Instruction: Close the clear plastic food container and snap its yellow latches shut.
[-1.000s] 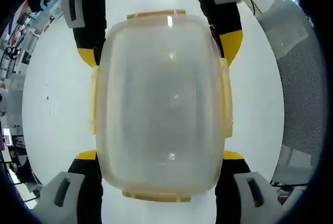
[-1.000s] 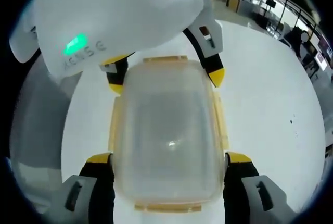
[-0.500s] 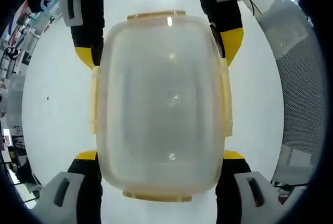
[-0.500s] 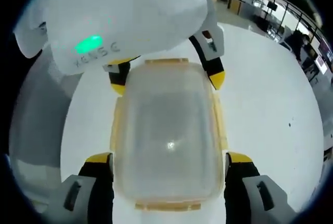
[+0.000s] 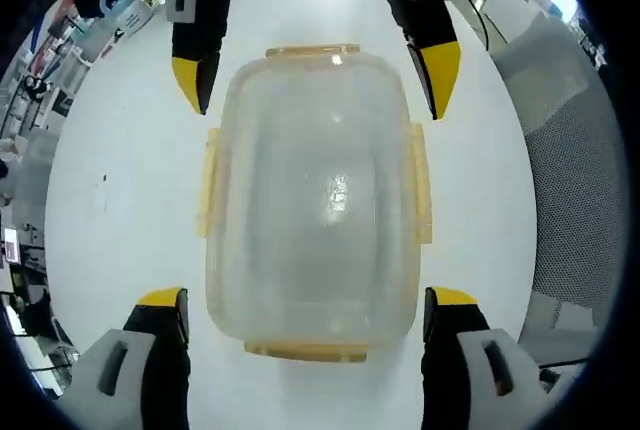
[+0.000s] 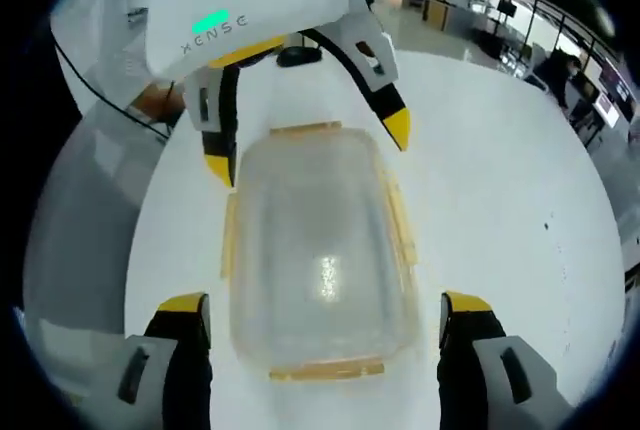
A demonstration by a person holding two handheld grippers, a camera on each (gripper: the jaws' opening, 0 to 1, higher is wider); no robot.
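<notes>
- Resting lid-on near the middle of the white tabletop [image 5: 110, 240]: clear container [image 5: 315, 200], yellow latches [image 5: 422, 195] lying flat along its rim.
- Left gripper [image 5: 305, 315]: jaws wide apart, holding nothing, now clear of the container's sides.
- Right gripper [image 6: 325, 320]: likewise spread, empty, backed off since a second ago.
- Judgement: latching probably finished.

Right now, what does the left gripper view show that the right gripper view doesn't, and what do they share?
Left gripper view alone: a grey mesh panel beside the white table, and cluttered shelves on the opposite side.

Right gripper view alone: the left tool's white housing with a green light, and a dim hall with lit windows.

Both: the clear food container with yellow latches, lid on, lying between both open tools, right tool opposite left tool, neither touching it.
</notes>
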